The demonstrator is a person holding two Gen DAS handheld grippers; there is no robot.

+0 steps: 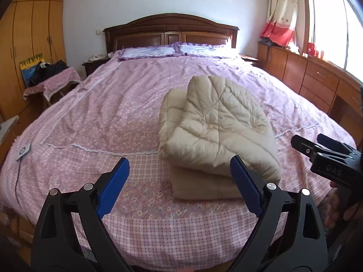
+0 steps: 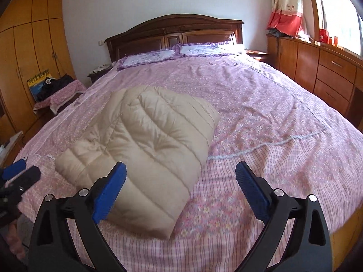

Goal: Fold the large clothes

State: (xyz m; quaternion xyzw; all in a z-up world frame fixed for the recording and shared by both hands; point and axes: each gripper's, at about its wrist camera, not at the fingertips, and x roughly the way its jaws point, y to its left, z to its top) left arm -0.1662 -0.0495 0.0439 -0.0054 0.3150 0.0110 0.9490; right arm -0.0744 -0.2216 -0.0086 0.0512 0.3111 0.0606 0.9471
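Daylight glares through the window, sharp centrally, with fisheye bending and dark corners.

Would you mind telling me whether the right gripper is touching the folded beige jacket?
Apart: the left wrist view shows the right gripper held above the bedspread, beside the folded beige jacket, with bedding visible between them.
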